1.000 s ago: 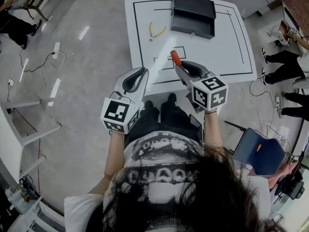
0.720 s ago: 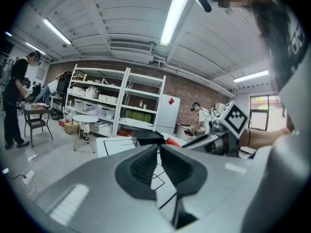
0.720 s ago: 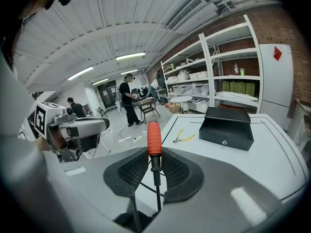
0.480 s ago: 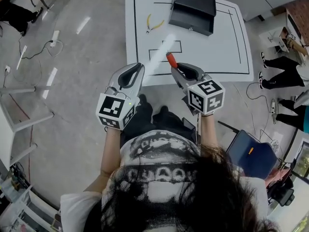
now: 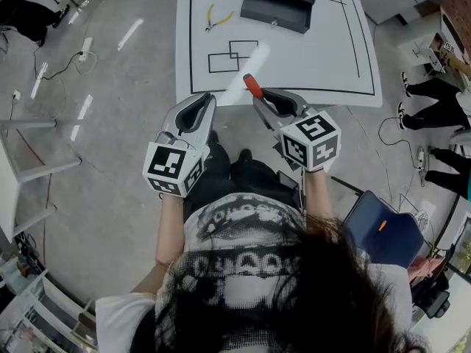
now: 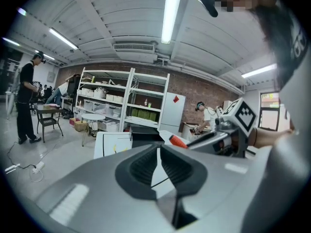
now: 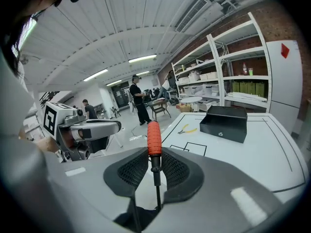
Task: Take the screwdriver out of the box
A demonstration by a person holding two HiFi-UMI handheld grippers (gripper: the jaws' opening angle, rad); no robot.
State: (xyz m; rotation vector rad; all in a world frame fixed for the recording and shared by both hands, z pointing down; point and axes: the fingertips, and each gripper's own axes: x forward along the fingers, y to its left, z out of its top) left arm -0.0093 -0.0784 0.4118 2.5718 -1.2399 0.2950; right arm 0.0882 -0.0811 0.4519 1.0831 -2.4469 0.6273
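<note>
Here, right gripper (image 7: 155, 153) clamps the screwdriver (image 7: 154, 136); shirt print (image 5: 243, 262) unreadable.

Withdrawal of both claws toward near side. Right claw (image 5: 259, 98) with screwdriver (image 5: 252, 85): from above drawn squares (image 5: 232, 56) back to near edge of worktop (image 5: 324, 57). Left claw (image 5: 206, 98): from left edge by near-left corner to near edge. Wider gap to box (image 5: 276, 2) and pliers (image 5: 218, 17).

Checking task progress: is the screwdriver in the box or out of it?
Out. The right gripper is shut on the screwdriver, orange handle sticking past its jaws, apart from the black box on the white table.
</note>
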